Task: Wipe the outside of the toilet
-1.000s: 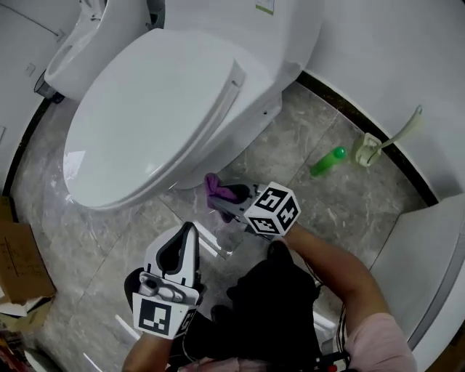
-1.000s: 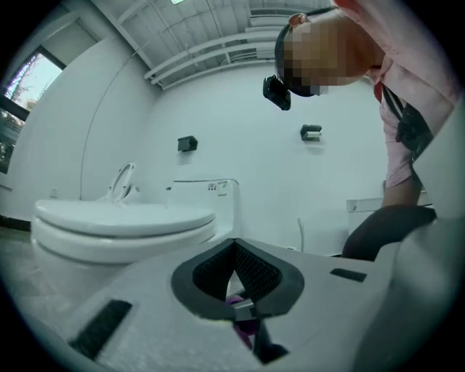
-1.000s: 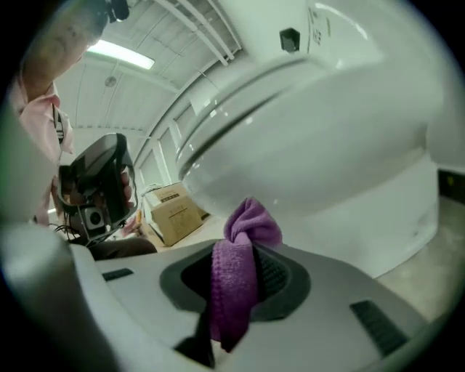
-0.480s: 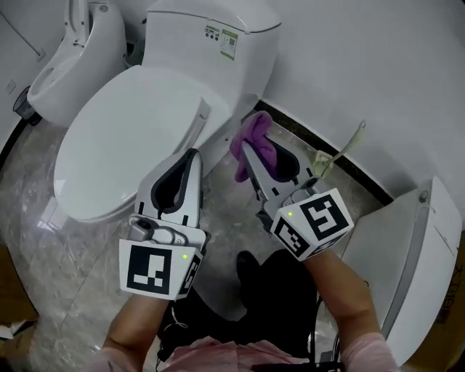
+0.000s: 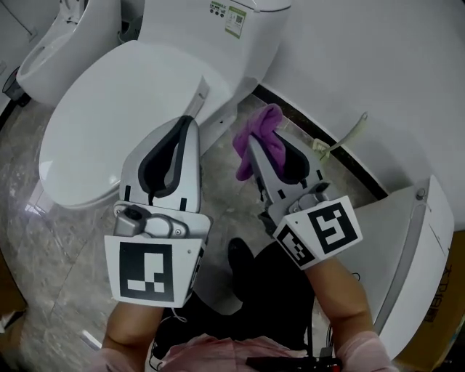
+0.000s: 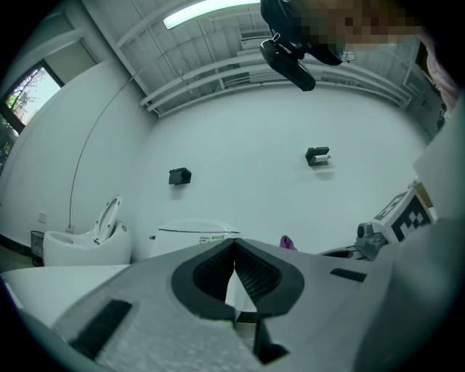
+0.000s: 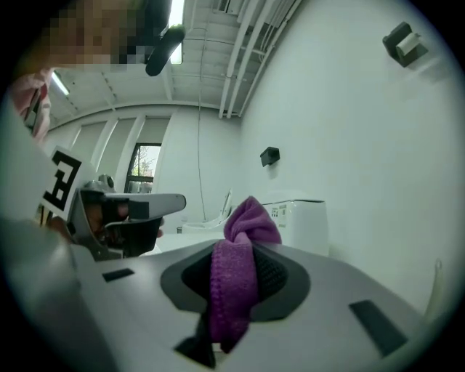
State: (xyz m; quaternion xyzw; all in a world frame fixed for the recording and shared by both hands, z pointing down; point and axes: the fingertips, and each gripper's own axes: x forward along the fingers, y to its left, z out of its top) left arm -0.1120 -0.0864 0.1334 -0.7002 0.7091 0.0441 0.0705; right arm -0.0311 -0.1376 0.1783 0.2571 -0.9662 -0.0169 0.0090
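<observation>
1. The right gripper [image 5: 252,147] is pinching a purple cloth [image 5: 256,138]. Its jaws are pressing on the fabric, which is bunching above the tips and hanging down between the pads.
2. The cloth is sitting just right of the toilet [image 5: 221,109], beside the tank's base and over the floor [image 5: 43,240]. Whether it is touching the porcelain cannot be told.
3. The left gripper [image 5: 187,122] is gripping nothing. Its jaws are pressing together with the tips meeting, and only a hollow is showing between the pads behind them.
4. That gripper is hanging over the right edge of the toilet's shut lid [image 5: 145,87]. It is pointing far, side by side with the right one.
5. The toilet is lying far and left, with its tank [image 5: 182,22] backing onto the wall [image 5: 363,58] and a label showing on the tank's top.
6. A second white fixture [image 5: 62,33] is standing at the far left.
7. A pale brush [image 5: 343,134] is leaning against the wall at the right, past the cloth.
8. A white unit [image 5: 414,243] is standing at the near right.
</observation>
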